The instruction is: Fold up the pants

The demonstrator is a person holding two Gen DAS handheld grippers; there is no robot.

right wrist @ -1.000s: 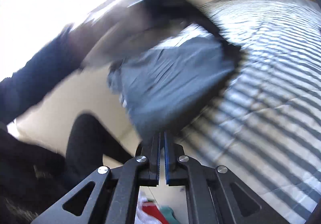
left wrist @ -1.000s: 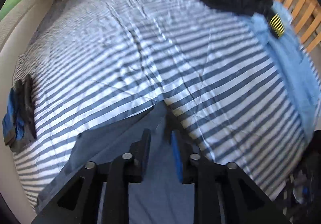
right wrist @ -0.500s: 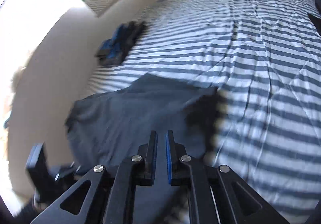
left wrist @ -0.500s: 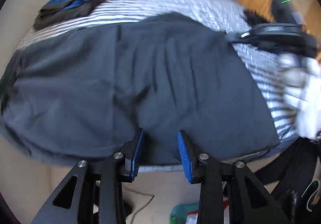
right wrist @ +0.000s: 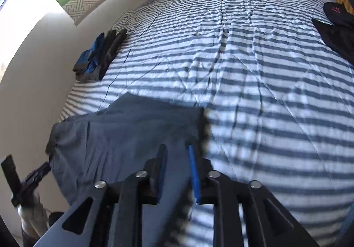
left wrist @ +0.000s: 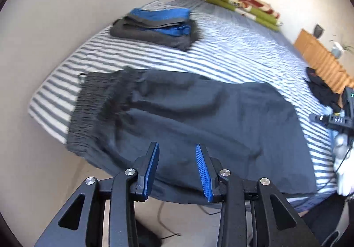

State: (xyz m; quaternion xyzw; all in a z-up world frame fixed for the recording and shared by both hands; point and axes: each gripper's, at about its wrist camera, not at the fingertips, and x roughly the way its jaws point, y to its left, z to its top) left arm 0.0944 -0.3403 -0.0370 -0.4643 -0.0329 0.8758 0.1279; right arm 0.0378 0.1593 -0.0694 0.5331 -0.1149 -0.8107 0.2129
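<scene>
pants (left wrist: pixel 199 118) lie flat on one striped bed (left wrist: pixel 243 52); both grippers' jaws released, right's opening.

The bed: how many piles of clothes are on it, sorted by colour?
Dark grey pants, spread out: 1
Blue and grey folded stack: 1
Black clothes in a heap: 1
Total: 3

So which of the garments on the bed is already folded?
The blue and grey stack by the wall. The dark pants lie spread flat at the bed's edge, and the black garment is crumpled.
</scene>
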